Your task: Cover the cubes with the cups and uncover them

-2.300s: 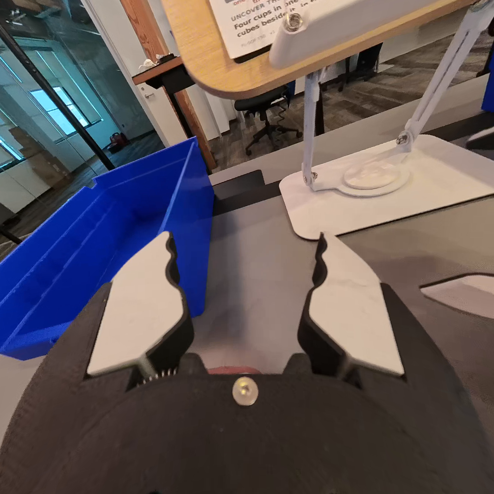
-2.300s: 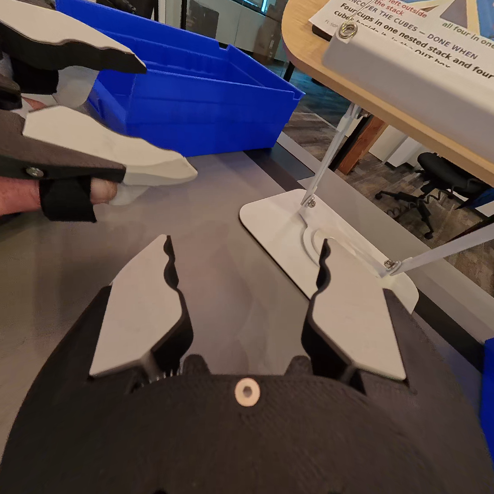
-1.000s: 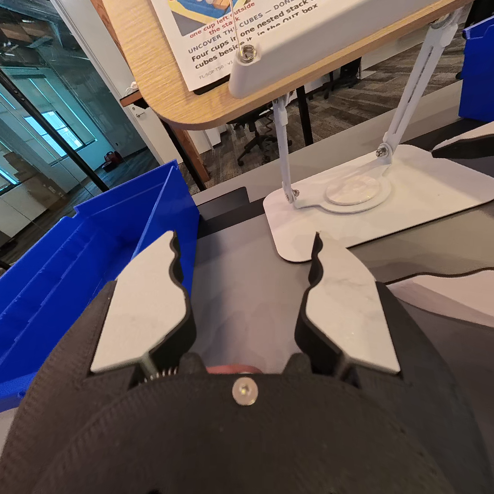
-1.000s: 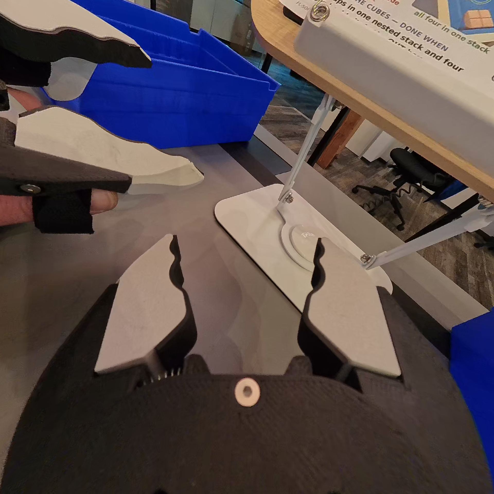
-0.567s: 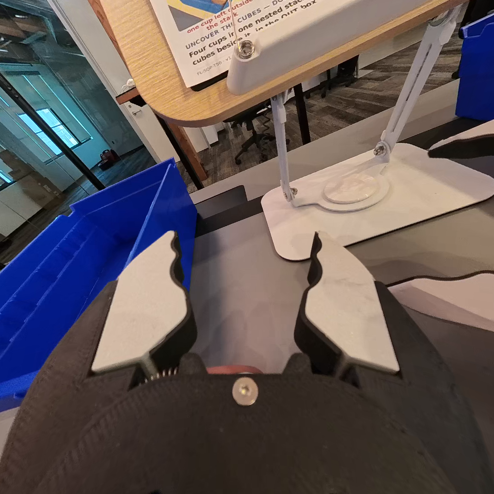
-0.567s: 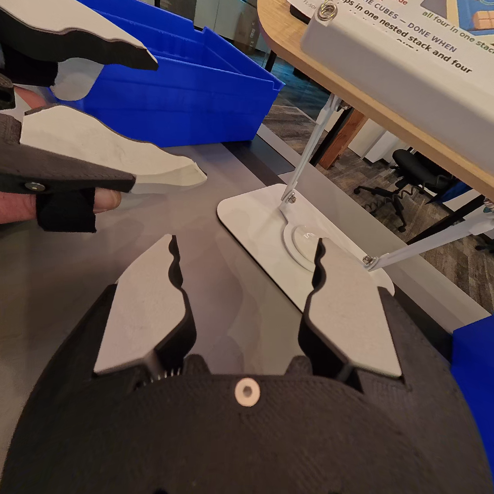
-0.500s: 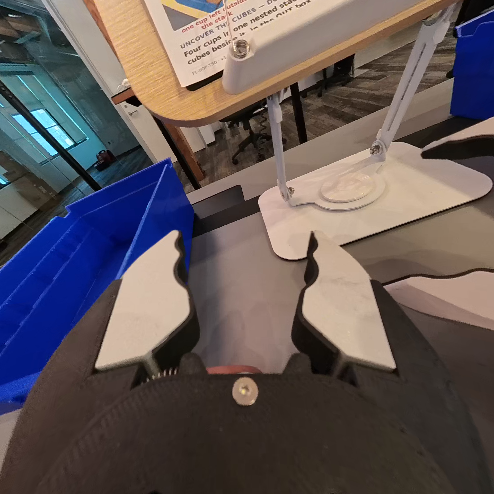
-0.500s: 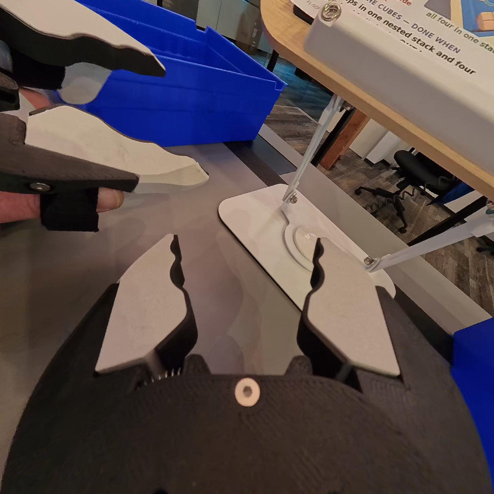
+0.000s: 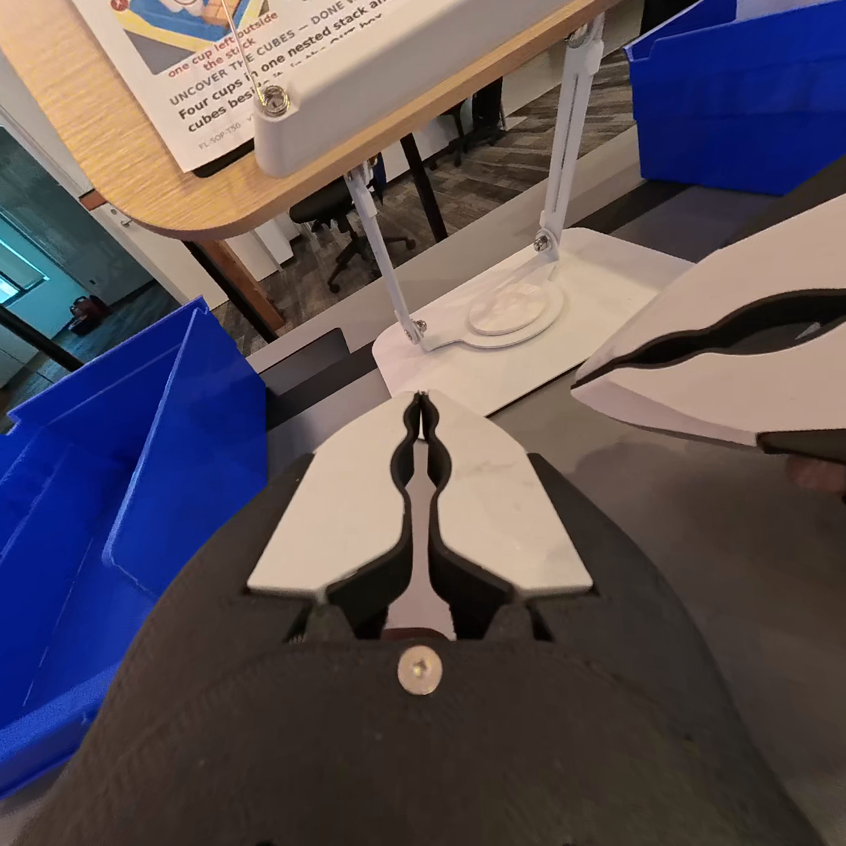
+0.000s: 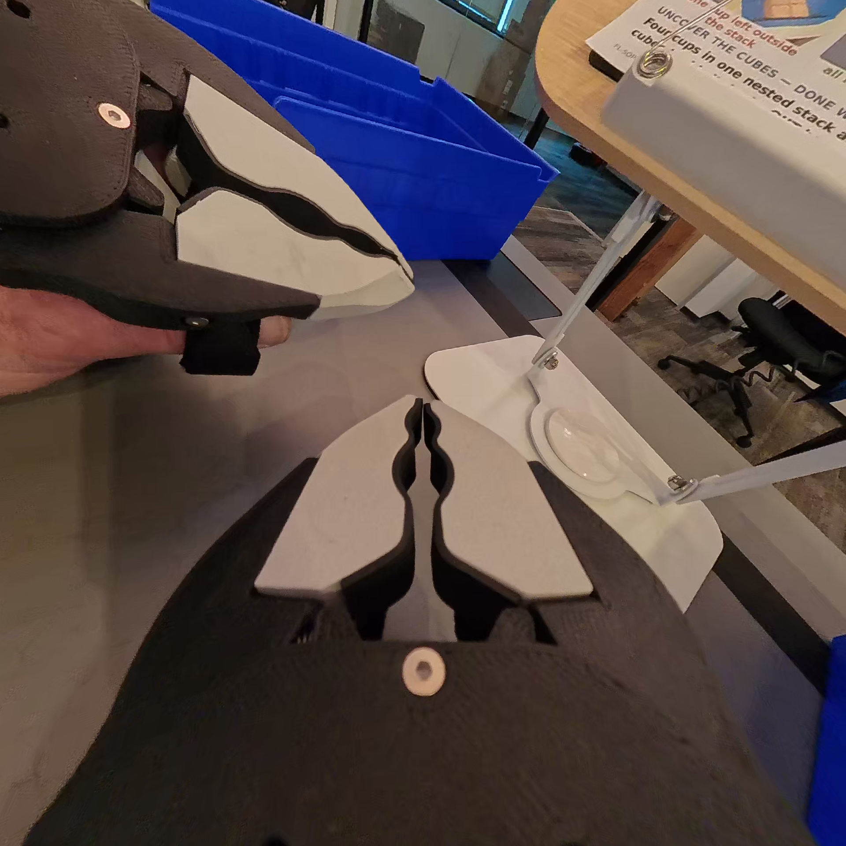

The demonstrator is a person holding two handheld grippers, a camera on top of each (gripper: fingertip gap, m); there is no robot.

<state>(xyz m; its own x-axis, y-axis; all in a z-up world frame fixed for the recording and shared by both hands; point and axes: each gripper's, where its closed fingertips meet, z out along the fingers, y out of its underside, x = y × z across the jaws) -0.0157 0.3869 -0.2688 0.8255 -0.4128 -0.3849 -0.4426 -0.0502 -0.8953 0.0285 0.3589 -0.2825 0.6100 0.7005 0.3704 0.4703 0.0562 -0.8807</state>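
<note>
Both claws have snapped together since half a second ago; before that each stood wide apart over the table. Camera pose barely shifted.

Left to right:
- Blue bin [image 9: 137,480] at far left, just beside the left claw [image 9: 420,403]. Visible part of its inside shows no cups or cubes.
- Left claw: fingers meeting at the tips, clamped on nothing, hovering over bare grey table [image 9: 686,526].
- White stand base [image 9: 517,348] sits ahead of both claws; its two thin arms carry the wooden board [image 9: 114,151] with a printed sheet and a white clip bar.
- Right claw [image 10: 422,405]: also closed on nothing, just right of the left one, tips aimed at the stand base. A hand [image 10: 68,338] shows under the left claw in the right wrist view.
- Second blue bin [image 9: 741,105] far right, behind; its inside is out of sight.

Task things: no cup or cube visible in either view. Can't tell where they are, likely outside both frames or in the far bin.

My read: this is an empty close, idle or a sync gesture, with the cover step not started.

Doing the step well:
- Reopen both claws before approaching anything.
- Tilt the cameras until the cups are in view first; don't reach blind.
- Grip a cup by its wall, lower it straight over a cube, release only once the rim sits flat.
- Keep the claws well apart; they're close enough now to clash.
</note>
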